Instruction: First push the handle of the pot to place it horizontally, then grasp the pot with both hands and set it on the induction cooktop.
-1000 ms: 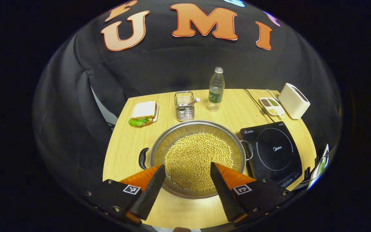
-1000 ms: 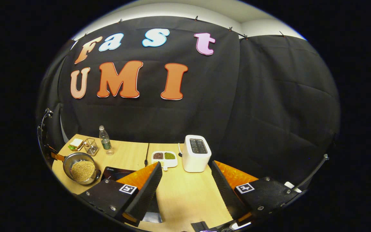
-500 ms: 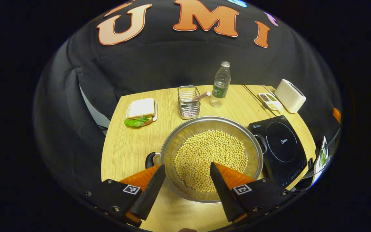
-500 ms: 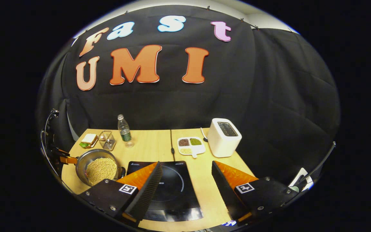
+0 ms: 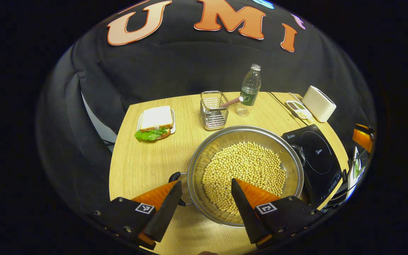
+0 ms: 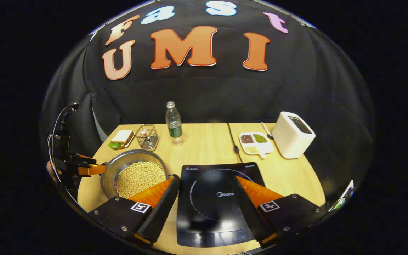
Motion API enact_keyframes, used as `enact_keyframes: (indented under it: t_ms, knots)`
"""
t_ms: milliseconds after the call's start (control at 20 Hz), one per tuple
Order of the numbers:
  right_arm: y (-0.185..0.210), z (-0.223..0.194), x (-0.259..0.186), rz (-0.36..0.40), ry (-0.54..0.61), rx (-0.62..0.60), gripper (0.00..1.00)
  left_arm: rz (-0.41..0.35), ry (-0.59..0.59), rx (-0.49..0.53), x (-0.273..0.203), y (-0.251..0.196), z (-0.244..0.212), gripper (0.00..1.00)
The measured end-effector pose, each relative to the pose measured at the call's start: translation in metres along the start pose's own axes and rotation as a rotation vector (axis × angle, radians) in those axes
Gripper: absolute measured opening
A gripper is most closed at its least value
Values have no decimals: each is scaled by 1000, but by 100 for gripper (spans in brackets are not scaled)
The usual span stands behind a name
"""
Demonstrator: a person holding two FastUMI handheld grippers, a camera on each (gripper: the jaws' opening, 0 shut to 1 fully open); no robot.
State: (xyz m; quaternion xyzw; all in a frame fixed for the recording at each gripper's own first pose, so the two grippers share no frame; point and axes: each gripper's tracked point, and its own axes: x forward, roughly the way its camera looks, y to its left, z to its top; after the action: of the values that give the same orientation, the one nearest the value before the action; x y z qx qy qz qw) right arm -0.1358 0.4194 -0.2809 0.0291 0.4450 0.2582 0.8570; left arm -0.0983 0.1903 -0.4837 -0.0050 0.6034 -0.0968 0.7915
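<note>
The steel pot [image 5: 201, 159] full of soybeans stands on the wooden table [image 5: 143, 159]. One black handle [image 5: 175, 176] sticks out at its near left and the other [image 5: 300, 151] faces the black induction cooktop [image 5: 318, 153]. My left gripper [image 5: 206, 181] is open over the pot's near-left rim, its left finger by the near handle. My right gripper [image 6: 204, 175] is open above the cooktop [image 6: 214, 194], with nothing between its fingers. In the right gripper view the pot [image 6: 111, 171] sits left of the cooktop, and the left gripper [image 6: 85, 169] hangs at its far side.
A sandwich on a plate [image 5: 154, 122], a wire basket [image 5: 214, 109] and a water bottle [image 5: 250, 90] stand behind the pot. A white toaster [image 6: 292, 134], a divided dish of grains [image 6: 255, 141] and a black cable [image 6: 233, 138] lie behind the cooktop.
The left gripper has slid left along the pot's near rim toward the near handle. The right gripper has swung left and tipped down, so the cooktop now lies between its fingers.
</note>
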Motion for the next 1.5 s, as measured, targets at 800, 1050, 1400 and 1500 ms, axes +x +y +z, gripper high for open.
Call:
enact_keyframes:
  t_ms: [800, 1050, 1400, 1500]
  knots:
    - [74, -76, 107, 78, 285, -42, 92, 86, 56, 12, 51, 49, -27, 88]
    - [78, -86, 119, 80, 323, -41, 88, 70, 72, 14, 61, 52, -35, 88]
    - [87, -96, 130, 76, 348, -49, 81, 72, 84, -15, 77, 54, -41, 91]
    - [89, -99, 131, 83, 356, -64, 80, 81, 78, -16, 77, 56, -40, 91]
